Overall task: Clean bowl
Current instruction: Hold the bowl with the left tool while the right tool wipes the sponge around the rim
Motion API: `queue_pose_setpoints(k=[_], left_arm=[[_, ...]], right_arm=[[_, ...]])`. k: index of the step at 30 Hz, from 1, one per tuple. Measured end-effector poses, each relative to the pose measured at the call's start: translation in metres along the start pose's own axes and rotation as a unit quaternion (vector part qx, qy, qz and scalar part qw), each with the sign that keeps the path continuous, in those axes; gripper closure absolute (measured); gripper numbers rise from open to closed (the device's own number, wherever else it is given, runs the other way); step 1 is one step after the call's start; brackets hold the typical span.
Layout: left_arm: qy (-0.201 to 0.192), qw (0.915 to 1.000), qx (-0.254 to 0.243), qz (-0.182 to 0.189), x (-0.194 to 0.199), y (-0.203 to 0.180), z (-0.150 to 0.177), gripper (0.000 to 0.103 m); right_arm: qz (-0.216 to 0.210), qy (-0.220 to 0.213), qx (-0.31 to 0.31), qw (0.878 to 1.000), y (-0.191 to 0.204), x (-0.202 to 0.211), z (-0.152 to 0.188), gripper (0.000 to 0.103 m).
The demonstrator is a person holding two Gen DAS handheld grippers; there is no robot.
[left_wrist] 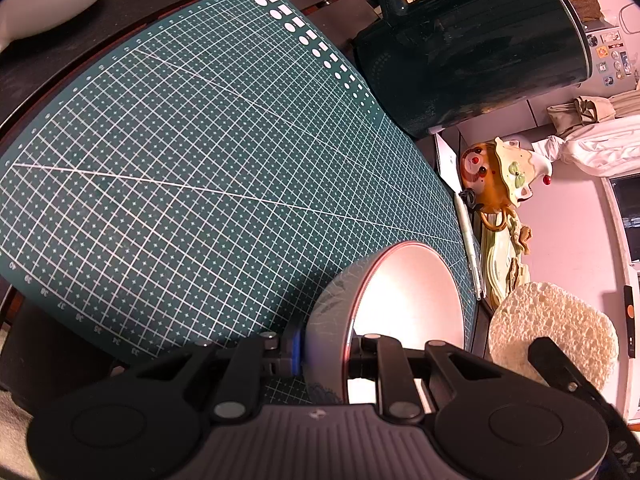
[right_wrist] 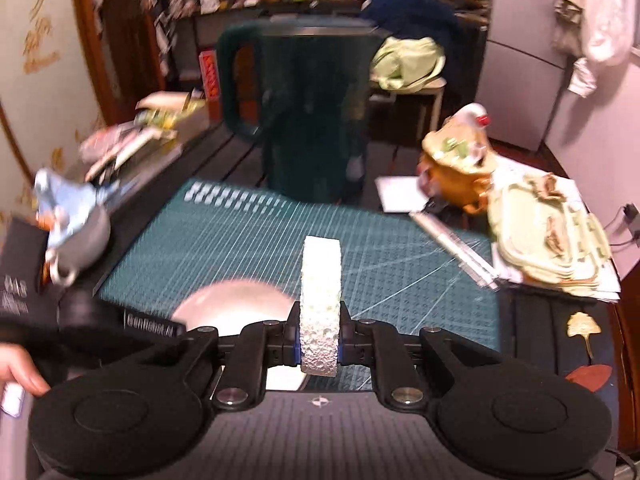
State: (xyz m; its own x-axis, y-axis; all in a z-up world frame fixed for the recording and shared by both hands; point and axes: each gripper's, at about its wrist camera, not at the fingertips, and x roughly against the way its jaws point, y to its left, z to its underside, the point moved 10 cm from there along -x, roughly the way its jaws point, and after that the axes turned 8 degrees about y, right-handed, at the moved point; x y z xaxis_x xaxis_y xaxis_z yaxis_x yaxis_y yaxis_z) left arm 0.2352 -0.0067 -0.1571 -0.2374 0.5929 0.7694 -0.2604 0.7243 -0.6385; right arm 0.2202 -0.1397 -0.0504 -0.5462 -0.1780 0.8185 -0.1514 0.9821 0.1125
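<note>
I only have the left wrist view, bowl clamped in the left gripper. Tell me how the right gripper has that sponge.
Observer: The right gripper is shut on the sponge, pads on its two flat faces, the sponge standing edge-on between them.
Operator: Now report what's off the mat's left edge.
Observer: A grey cup with something pale blue in it, blurred, stands just beside the cutting mat.
</note>
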Motion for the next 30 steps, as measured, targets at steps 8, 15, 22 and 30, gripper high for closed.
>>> queue_pose_setpoints(k=[8, 15, 22, 30], left_arm=[[0.0, 1.0, -0.001, 0.0, 0.001, 0.012, 0.002, 0.085], [0.0, 1.0, -0.001, 0.001, 0.007, 0.019, 0.006, 0.085], [0.001, 1.0, -0.001, 0.001, -0.002, 0.062, -0.01, 0.085], [0.0, 1.0, -0.001, 0.0, -0.005, 0.058, -0.005, 0.085]], right_arm=[[-0.11, 0.086, -0.04, 0.989, 0.032, -0.04, 0.028, 0.09], [-0.083, 0.112, -0.023, 0.99, 0.045, -0.066, 0.046, 0.09], [0.037, 0.045, 0.058, 0.997, 0.035, -0.042, 0.03, 0.09], [-0.087, 0.034, -0.043, 0.995, 0.011, -0.015, 0.008, 0.09]])
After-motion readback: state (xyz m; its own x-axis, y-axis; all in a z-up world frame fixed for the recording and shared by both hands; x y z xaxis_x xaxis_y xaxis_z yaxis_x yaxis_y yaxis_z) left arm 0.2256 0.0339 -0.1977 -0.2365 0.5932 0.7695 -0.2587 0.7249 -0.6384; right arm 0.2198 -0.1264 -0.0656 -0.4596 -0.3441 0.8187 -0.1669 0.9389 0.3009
